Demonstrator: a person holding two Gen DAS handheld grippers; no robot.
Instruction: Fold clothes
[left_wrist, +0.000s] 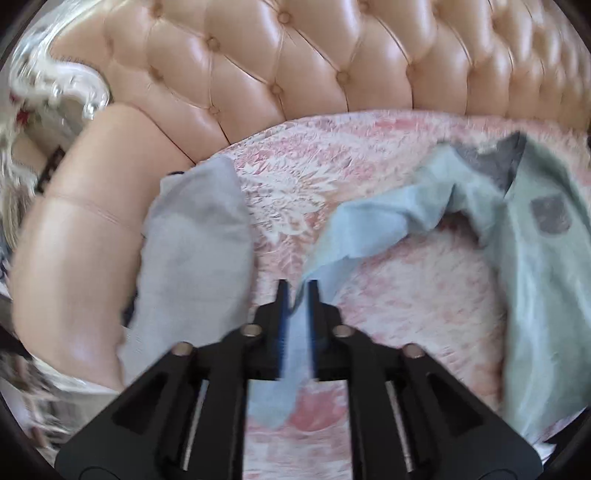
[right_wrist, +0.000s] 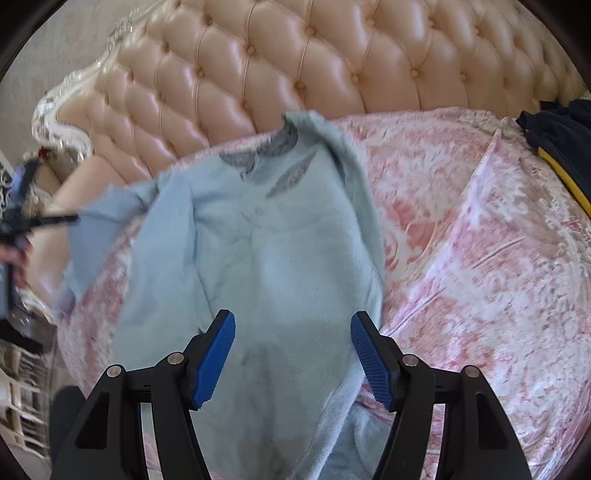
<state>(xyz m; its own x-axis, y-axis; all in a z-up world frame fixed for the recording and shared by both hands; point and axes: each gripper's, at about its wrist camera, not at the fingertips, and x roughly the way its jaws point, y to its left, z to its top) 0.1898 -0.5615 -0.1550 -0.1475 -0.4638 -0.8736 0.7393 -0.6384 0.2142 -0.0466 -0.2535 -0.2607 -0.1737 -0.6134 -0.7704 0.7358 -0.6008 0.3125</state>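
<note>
A light blue-green sweatshirt (right_wrist: 280, 251) with grey feather prints lies chest-up on the pink patterned bedspread (right_wrist: 480, 258). In the left wrist view the same sweatshirt (left_wrist: 535, 266) is at the right, and its sleeve (left_wrist: 376, 225) stretches from it to my left gripper (left_wrist: 298, 286). That gripper is shut on the sleeve's cuff, which hangs lifted off the bed. In the right wrist view the left gripper (right_wrist: 70, 218) shows at the far left, holding the sleeve up. My right gripper (right_wrist: 293, 317) hovers open over the sweatshirt's lower body, with nothing pinched.
A grey garment (left_wrist: 199, 258) lies against the padded side rail (left_wrist: 74, 240) at the left. The tufted peach headboard (left_wrist: 295, 74) closes the far side. Dark clothes with a yellow stripe (right_wrist: 561, 136) are piled at the bed's far right.
</note>
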